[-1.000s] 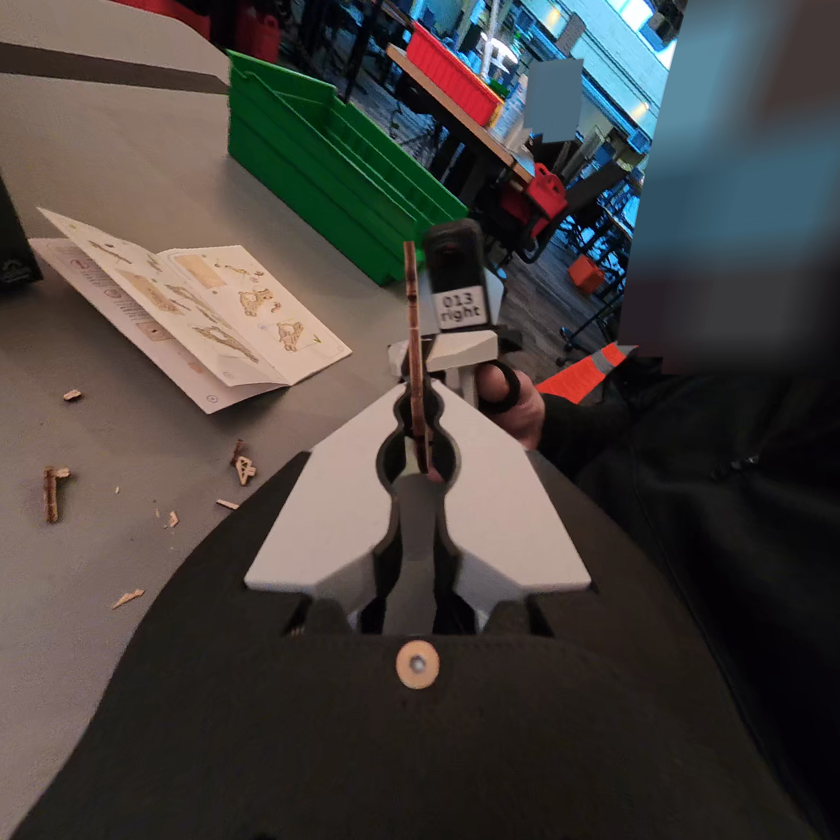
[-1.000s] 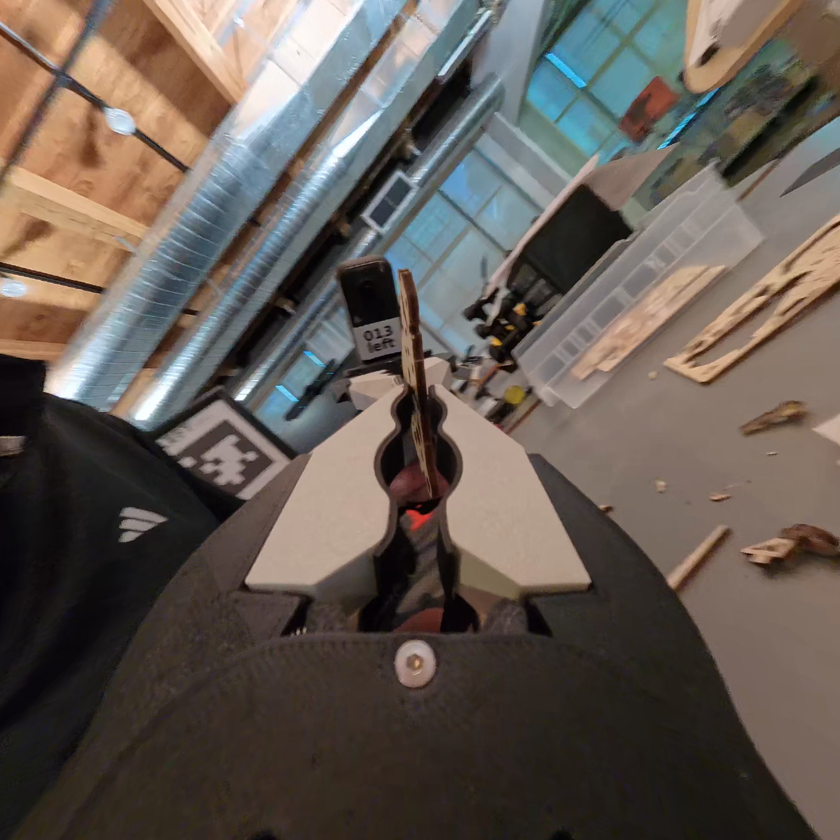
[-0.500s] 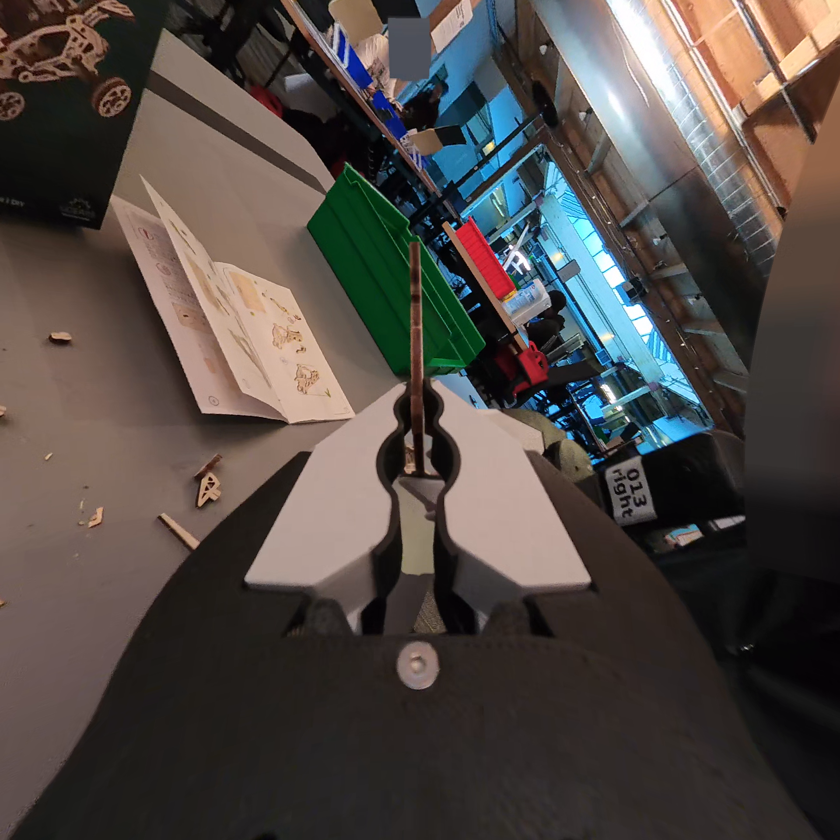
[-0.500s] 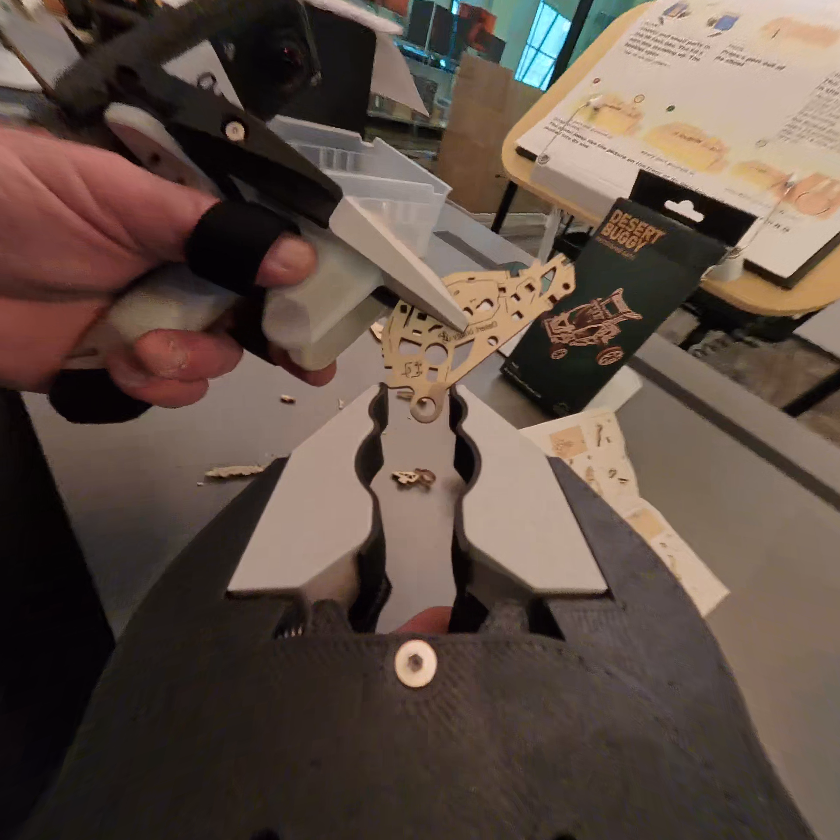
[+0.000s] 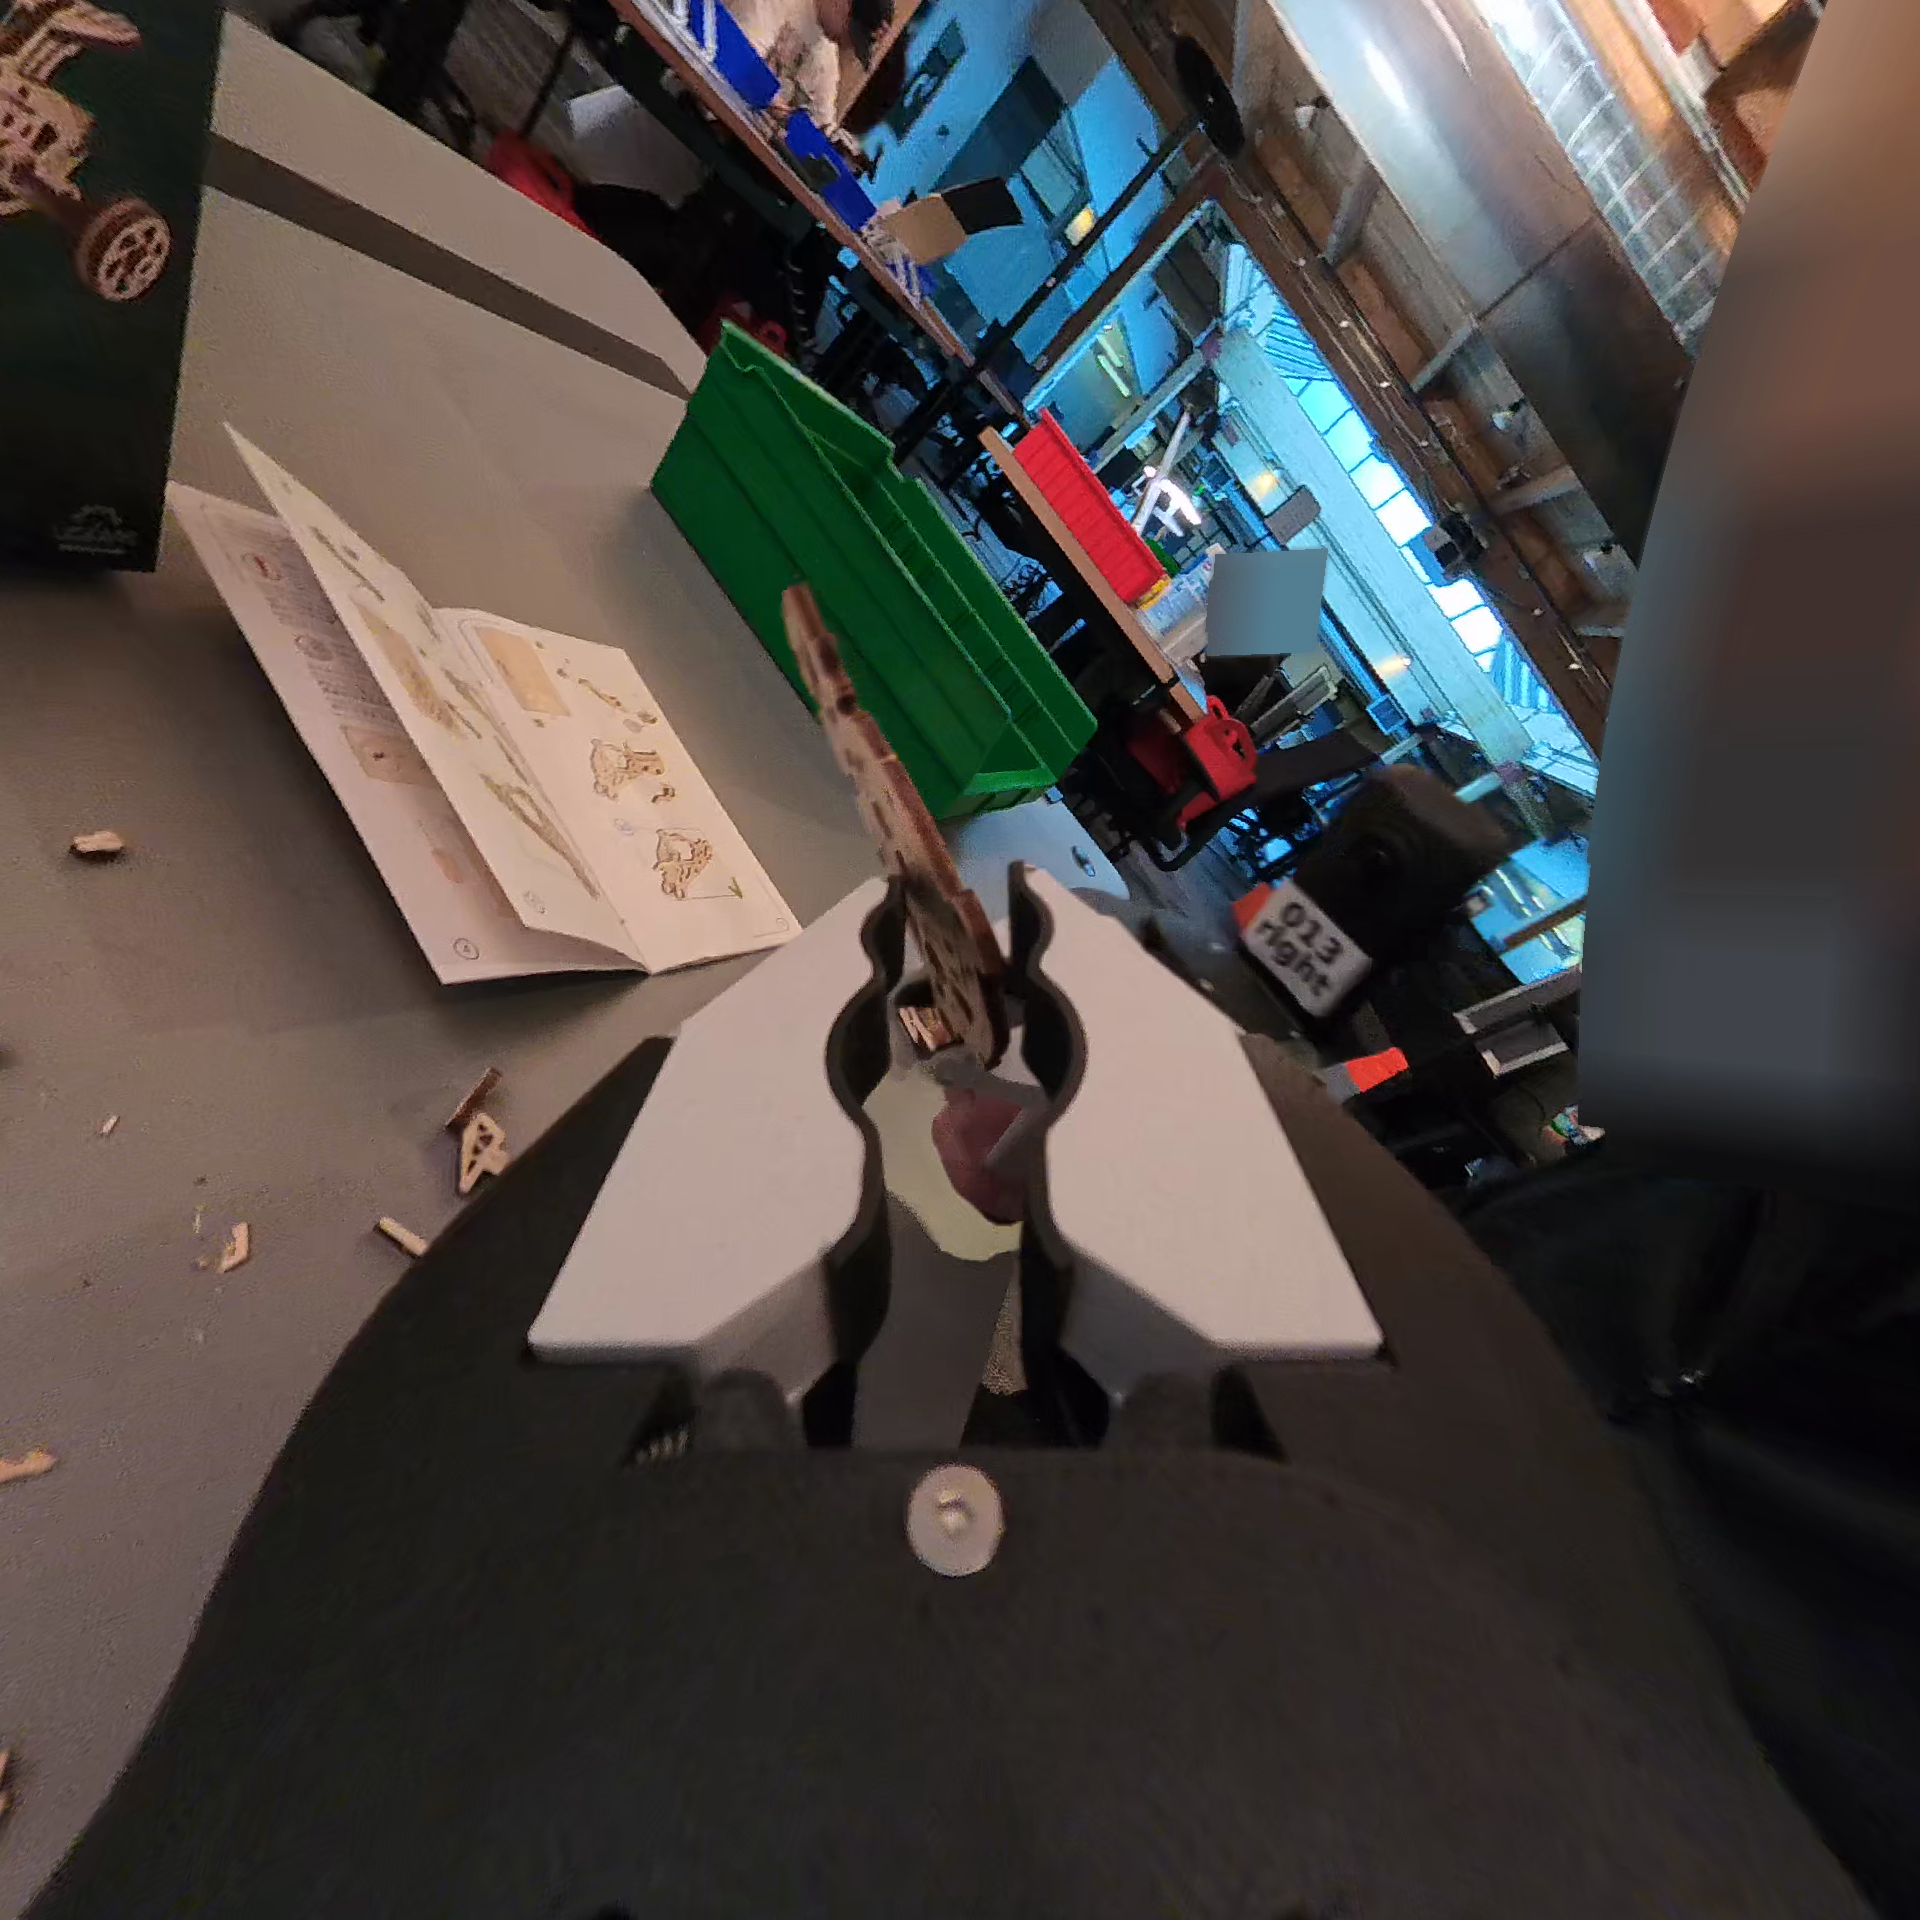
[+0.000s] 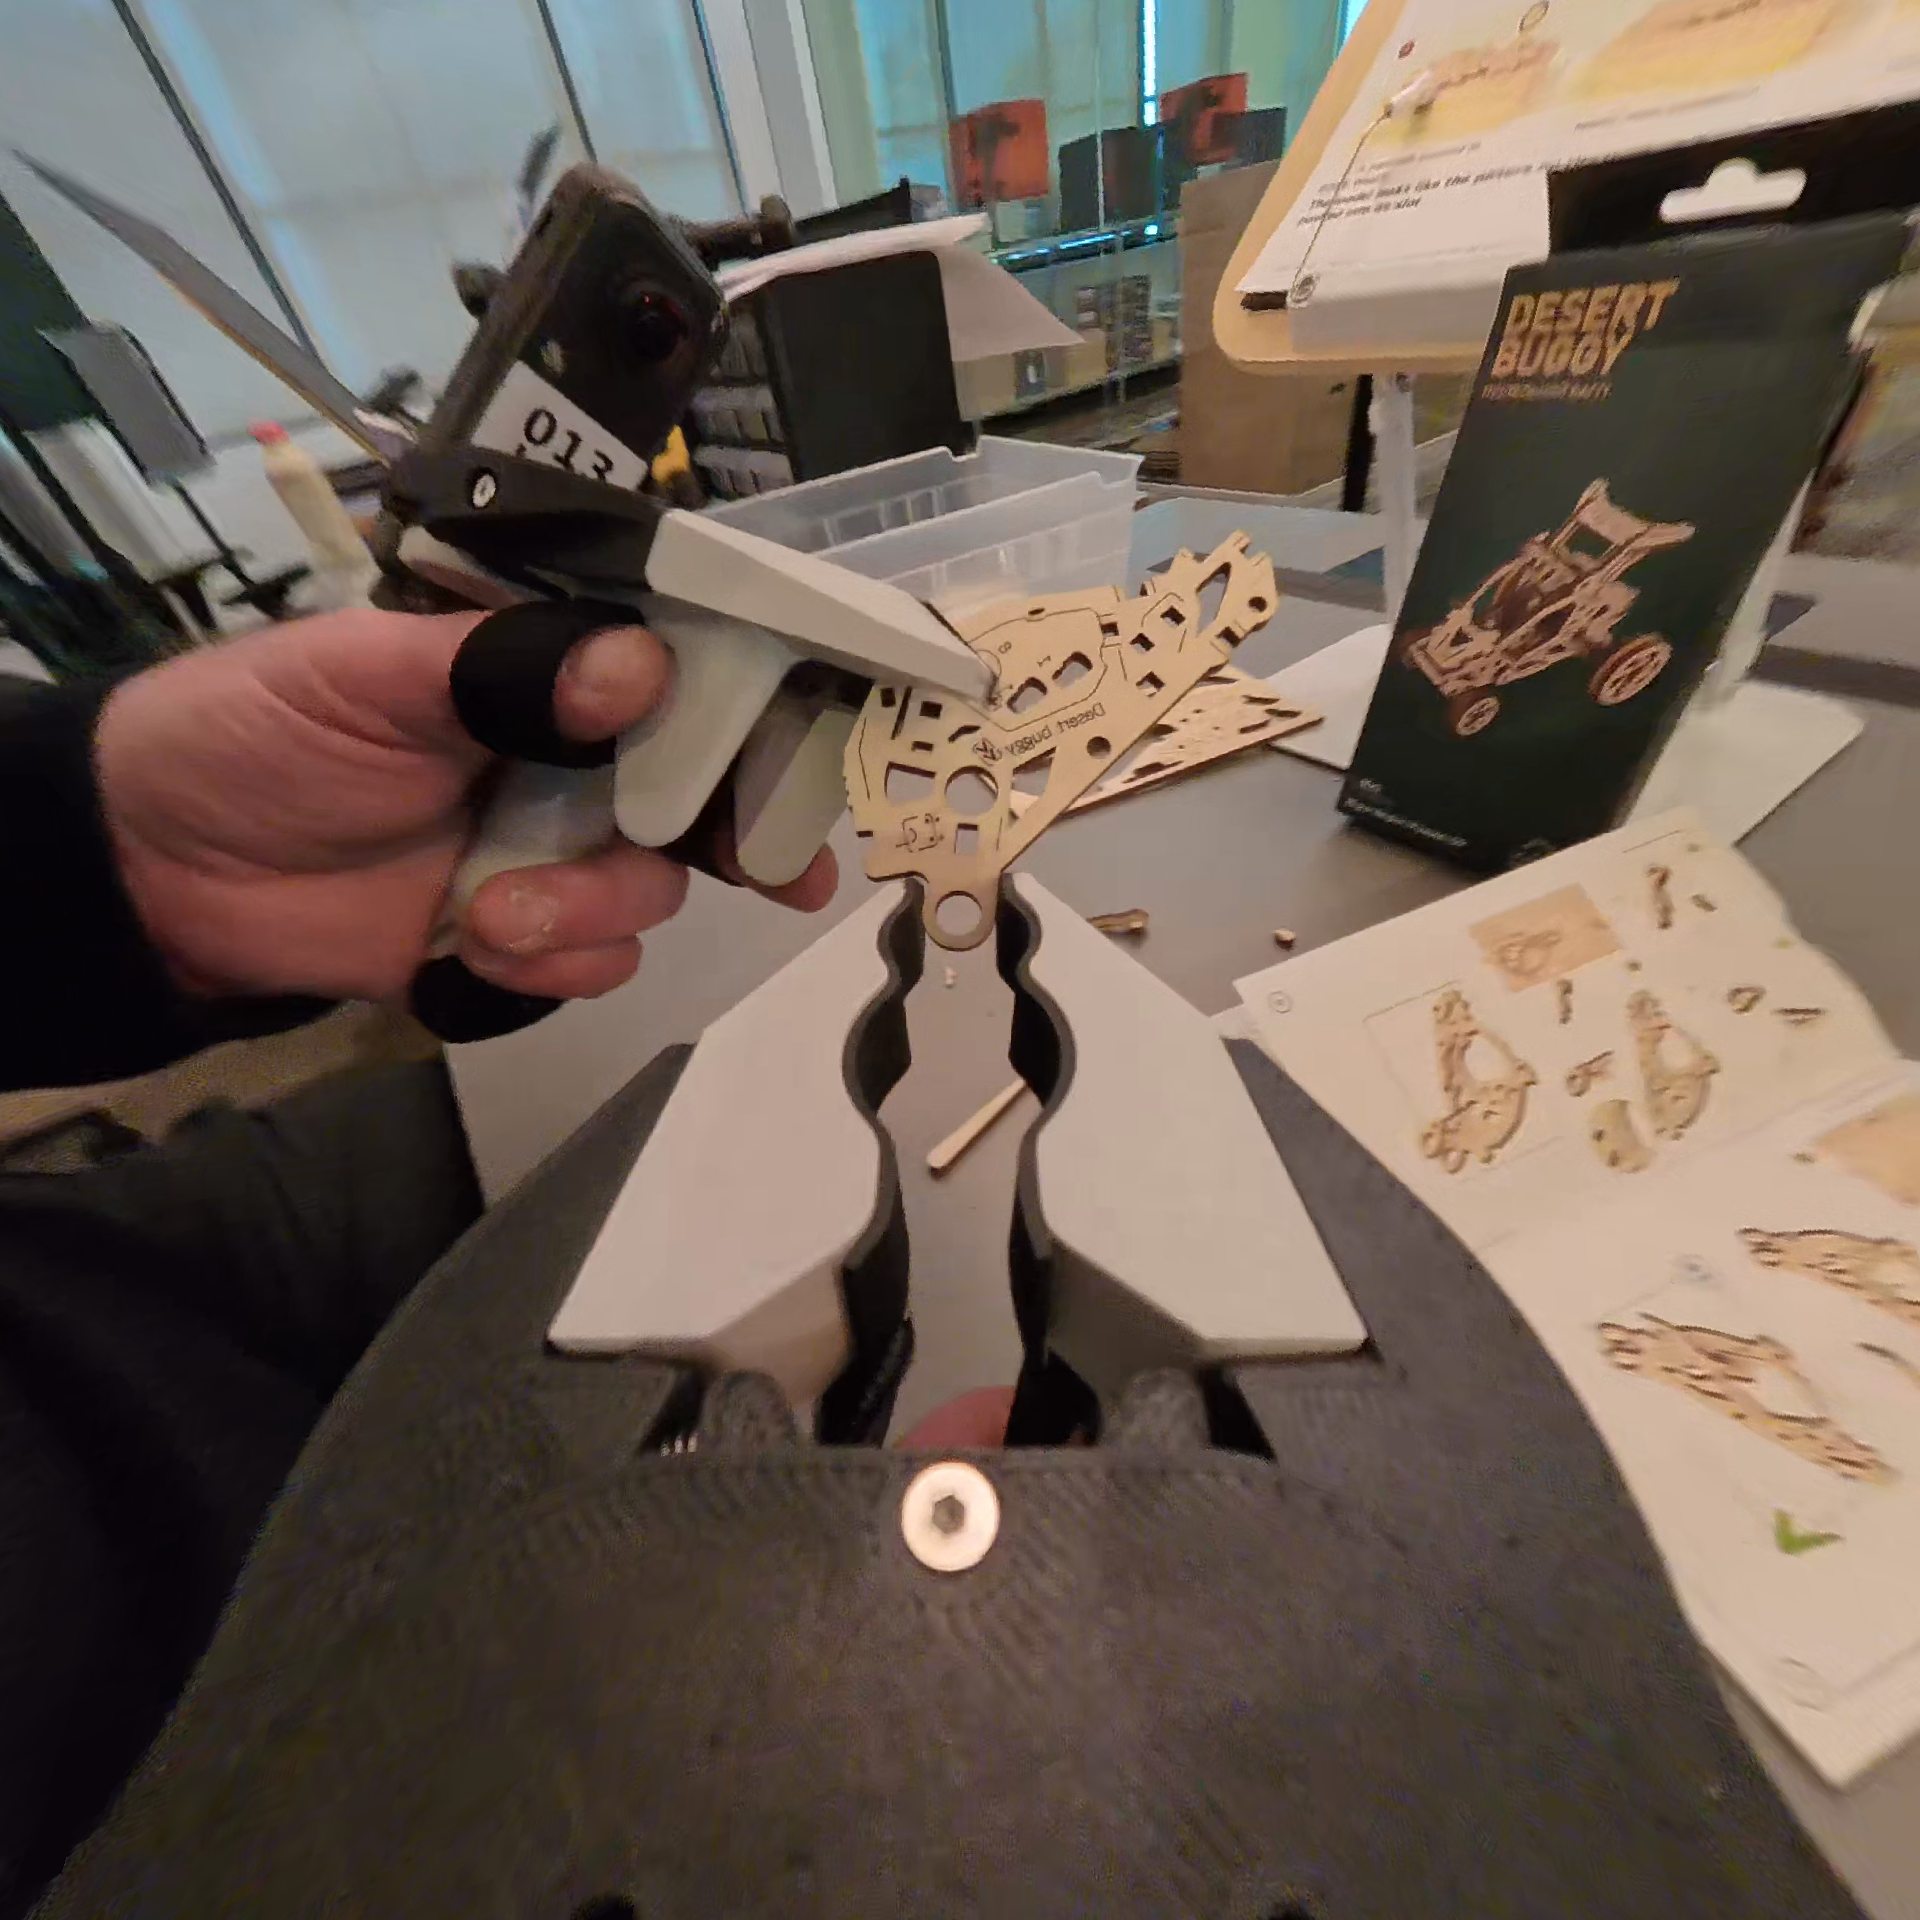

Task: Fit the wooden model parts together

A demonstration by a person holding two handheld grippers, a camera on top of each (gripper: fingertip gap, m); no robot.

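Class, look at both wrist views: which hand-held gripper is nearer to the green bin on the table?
Left. The left hand-held gripper points toward the green bin, which lies just beyond its tips. The right hand-held gripper faces the dark box and booklet; no bin shows there.

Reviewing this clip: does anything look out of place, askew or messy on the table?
Small wooden offcuts and splinters lie scattered across the grey table, loose debris rather than sorted parts. The wooden side panel sits tilted in the left hand-held gripper. Nothing looks broken.
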